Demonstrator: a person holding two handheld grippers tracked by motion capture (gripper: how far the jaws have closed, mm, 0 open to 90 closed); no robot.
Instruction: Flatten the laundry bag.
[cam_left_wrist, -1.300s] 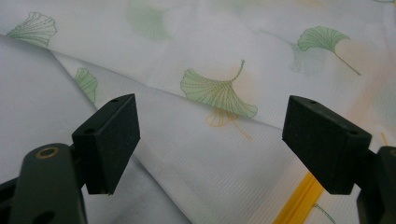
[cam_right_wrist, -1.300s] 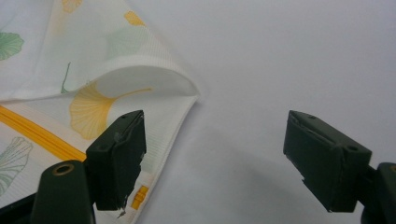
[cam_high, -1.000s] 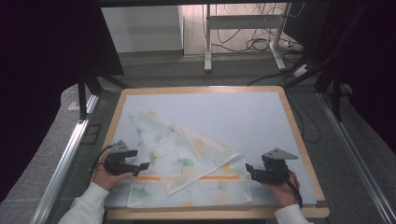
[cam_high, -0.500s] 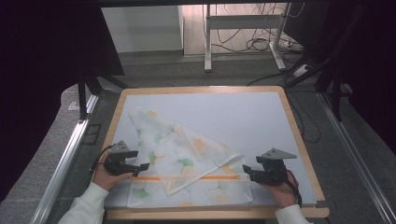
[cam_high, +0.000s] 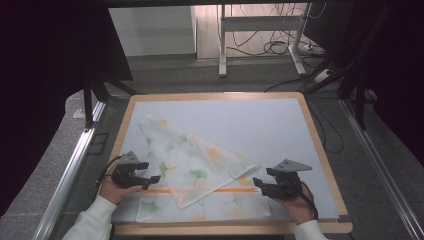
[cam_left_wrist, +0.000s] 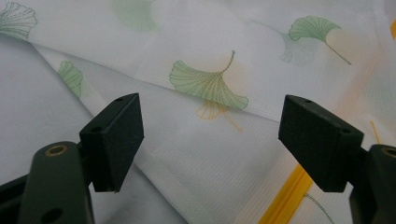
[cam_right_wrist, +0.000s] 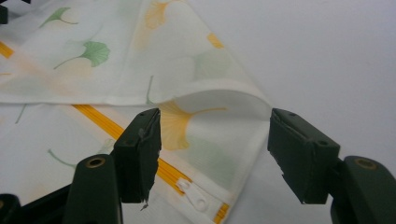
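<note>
In the high view a thin white cloth (cam_high: 197, 170) printed with green and yellow ginkgo leaves lies flat on the pale table (cam_high: 260, 125), spread between the two tongs. Its upper layer is folded over into a broad triangle whose tip reaches toward the right gripper (cam_high: 260, 184), and a narrow orange stripe (cam_high: 200, 190) runs across the lower layer from one gripper to the other. The left gripper (cam_high: 146, 181) sits at the cloth's left edge, held in a hand (cam_high: 117, 187) with a white sleeve; the right gripper sits at the folded tip, its hand (cam_high: 299, 202) partly cut off by the bottom of the frame. From this height the leaf print is faint, and how wide either tong stands is too small to judge.

In the left gripper view the jaws stand wide apart with nothing between them. The cloth lies just ahead of and beneath them: a folded edge crosses diagonally, a green ginkgo leaf (cam_left_wrist: 208, 84) on the upper layer, the orange stripe (cam_left_wrist: 285, 196) showing near the right-hand jaw. Whether the jaws touch the fabric cannot be told.

In the right gripper view the jaws are likewise spread wide and empty. Straight ahead, between them, the folded corner (cam_right_wrist: 233, 100) curls up slightly from the lower layer, a yellow leaf under it. The stripe (cam_right_wrist: 140, 147) passes behind the left-hand jaw, which hides part of it, and a small white zip pull (cam_right_wrist: 195, 198) lies on it.
</note>
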